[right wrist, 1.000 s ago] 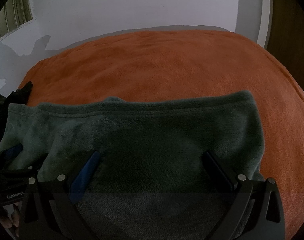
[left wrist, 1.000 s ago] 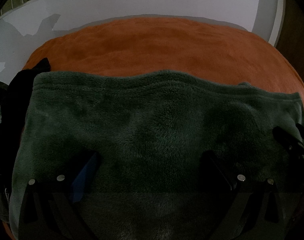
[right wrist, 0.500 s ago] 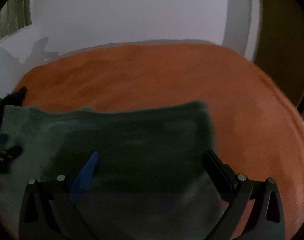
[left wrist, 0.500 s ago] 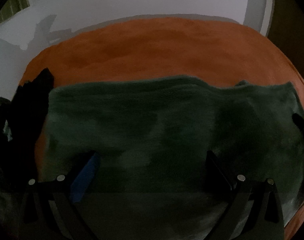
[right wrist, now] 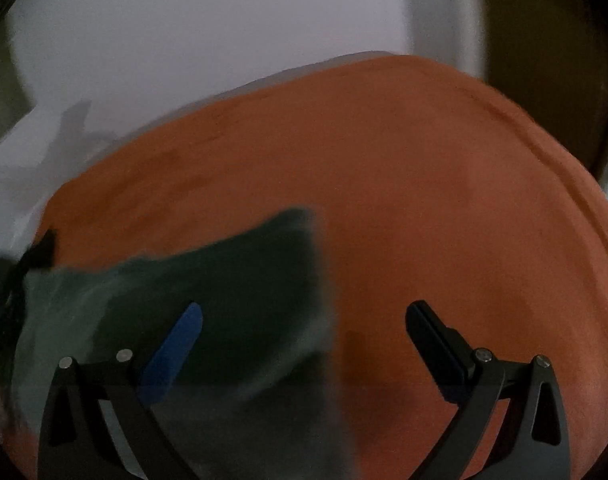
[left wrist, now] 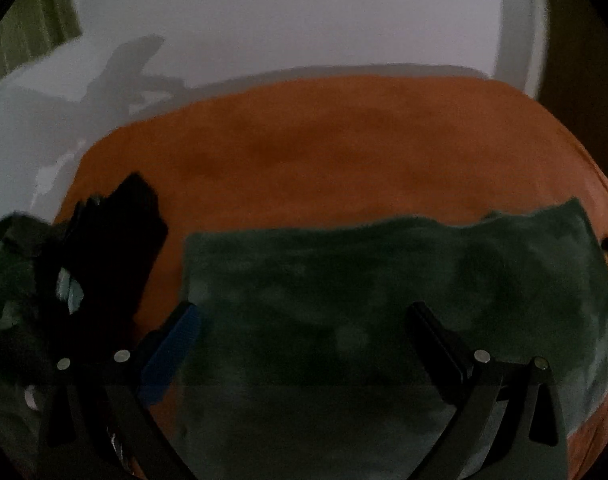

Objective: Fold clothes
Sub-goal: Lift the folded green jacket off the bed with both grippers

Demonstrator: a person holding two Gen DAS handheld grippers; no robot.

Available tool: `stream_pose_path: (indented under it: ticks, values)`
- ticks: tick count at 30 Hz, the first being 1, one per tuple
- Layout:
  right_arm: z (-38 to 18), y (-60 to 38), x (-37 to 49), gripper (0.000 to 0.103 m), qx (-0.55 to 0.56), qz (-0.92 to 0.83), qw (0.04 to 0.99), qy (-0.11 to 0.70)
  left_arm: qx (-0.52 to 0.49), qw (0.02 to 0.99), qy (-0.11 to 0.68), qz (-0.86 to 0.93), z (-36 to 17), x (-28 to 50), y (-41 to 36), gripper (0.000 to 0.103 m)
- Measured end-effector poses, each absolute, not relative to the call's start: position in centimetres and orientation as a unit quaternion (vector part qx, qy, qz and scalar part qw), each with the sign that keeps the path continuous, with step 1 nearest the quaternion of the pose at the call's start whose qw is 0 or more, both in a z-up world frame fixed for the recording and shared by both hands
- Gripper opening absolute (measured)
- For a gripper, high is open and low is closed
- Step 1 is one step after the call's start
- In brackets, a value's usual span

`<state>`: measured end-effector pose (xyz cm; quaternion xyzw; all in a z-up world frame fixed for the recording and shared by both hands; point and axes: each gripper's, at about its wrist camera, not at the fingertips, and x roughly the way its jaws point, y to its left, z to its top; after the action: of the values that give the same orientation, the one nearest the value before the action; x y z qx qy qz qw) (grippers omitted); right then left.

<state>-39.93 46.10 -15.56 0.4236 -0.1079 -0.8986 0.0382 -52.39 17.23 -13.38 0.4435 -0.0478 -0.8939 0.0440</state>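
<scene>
Looking down both wrist views, I found the green fleece (left wrist: pixel 383 300) lying flat on the orange cover (left wrist: pixel 343 152), already folded into a broad slab, its long axis running side to side across my reach. My left gripper (left wrist: pixel 304 320) hung right over the fleece, jaws spread wide and holding nothing, with the blue pad (left wrist: pixel 172 356) just at the fleece's left edge and the black finger (left wrist: pixel 435 340) above its middle. My right gripper (right wrist: pixel 304 320) was likewise spread and empty, but it straddled the fleece's right edge: the blue pad (right wrist: pixel 176 348) over the fleece (right wrist: pixel 224 300), the black finger (right wrist: pixel 435 340) over bare orange cover (right wrist: pixel 423 180). So the fleece lay forward of and under the left jaws, and to the left of the right jaws. I judged the left hand the better placed for the left end, the right hand for the right end, and the next fold likely to bring one short end over the other along that long axis. A heap of dark clothes (left wrist: pixel 116 248) sat on the cover just left of the fleece, apart from it by a strip of orange; I reckoned the left jaws could snag it if they strayed outward. The right view was blurred, so I could not tell how neat the fleece's right edge was.
</scene>
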Motion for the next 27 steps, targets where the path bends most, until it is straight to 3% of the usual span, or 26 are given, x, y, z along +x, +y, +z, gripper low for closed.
stream_pose_path:
  ticks: [5,8,10,14,18,20,21,22,23,24,25,27]
  values:
    - [-16.7,41.3,-40.7,0.099,0.459,-0.883,0.069,-0.071,0.479,0.100,-0.052,-0.871,-16.2,-53.6,15.0,0.103]
    - [-18.1,41.8,-41.3,0.081,0.482,-0.873,0.039,-0.065,0.485,0.164,-0.033,-0.858,-17.0,-53.7,12.1,0.103]
    - [-18.8,43.9,-42.0,0.079,0.492,-0.865,0.019,-0.097,0.495,0.171,-0.001,-0.852,-17.1,-54.1,10.0,0.103]
    - [-17.7,47.4,-42.7,0.079,0.475,-0.864,-0.003,-0.165,0.488,0.131,0.045,-0.862,-15.7,-54.3,8.2,0.103]
    - [-17.7,47.4,-44.2,0.079,0.485,-0.850,0.055,-0.200,0.494,0.054,0.057,-0.866,-15.4,-55.4,9.1,0.103]
    - [-18.4,46.1,-45.0,0.070,0.503,-0.840,0.082,-0.187,0.504,0.041,0.037,-0.862,-16.0,-56.4,10.2,0.102]
    - [-18.7,45.1,-45.3,0.052,0.509,-0.839,0.090,-0.169,0.508,0.042,0.033,-0.860,-16.2,-56.7,10.5,0.098]
    - [-18.7,44.6,-45.5,0.034,0.509,-0.841,0.090,-0.161,0.511,0.041,0.037,-0.858,-16.6,-57.0,10.6,0.081]
    - [-18.7,44.0,-45.7,0.031,0.509,-0.843,0.089,-0.152,0.514,0.037,0.051,-0.856,-16.7,-57.1,10.4,0.066]
    - [-18.7,43.5,-45.9,0.025,0.508,-0.845,0.088,-0.143,0.517,0.029,0.079,-0.852,-16.8,-57.7,9.7,0.043]
    - [-18.6,43.1,-46.1,0.015,0.507,-0.847,0.087,-0.137,0.519,0.022,0.106,-0.848,-16.9,-58.2,9.0,0.038]
    - [-17.5,43.7,-45.4,0.012,0.482,-0.861,0.079,-0.142,0.505,0.038,0.139,-0.851,-16.4,-58.0,8.1,0.034]
